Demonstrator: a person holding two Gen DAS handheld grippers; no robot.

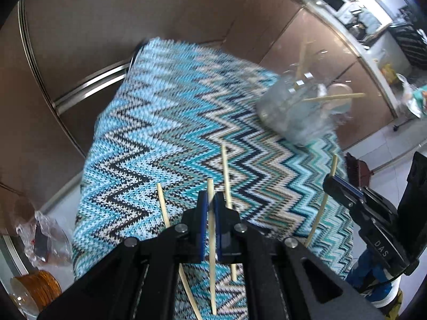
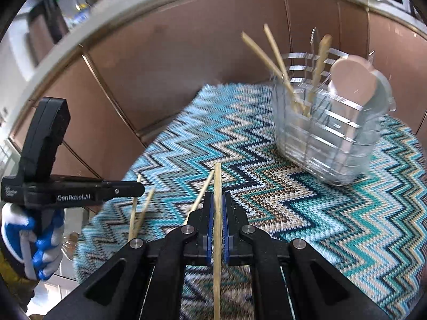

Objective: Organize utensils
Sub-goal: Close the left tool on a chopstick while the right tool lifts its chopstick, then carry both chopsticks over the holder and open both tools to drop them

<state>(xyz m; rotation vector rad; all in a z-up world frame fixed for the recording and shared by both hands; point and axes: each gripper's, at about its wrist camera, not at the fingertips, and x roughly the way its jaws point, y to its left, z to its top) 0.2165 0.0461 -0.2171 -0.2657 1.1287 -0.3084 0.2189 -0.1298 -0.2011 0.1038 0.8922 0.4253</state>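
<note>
Each gripper was clenched on one thin, pale bamboo chopstick: the left gripper (image 1: 210, 213) and the right gripper (image 2: 218, 213). Light, stiff and slippery, they probably needed mid-shaft grips. The clear slotted plastic utensil holder (image 2: 328, 133) stood far right on the zigzag cloth.

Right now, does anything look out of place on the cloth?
Yes. Loose chopsticks lie scattered on the zigzag cloth instead of standing in the wire holder. Each claw grips one stick.
</note>
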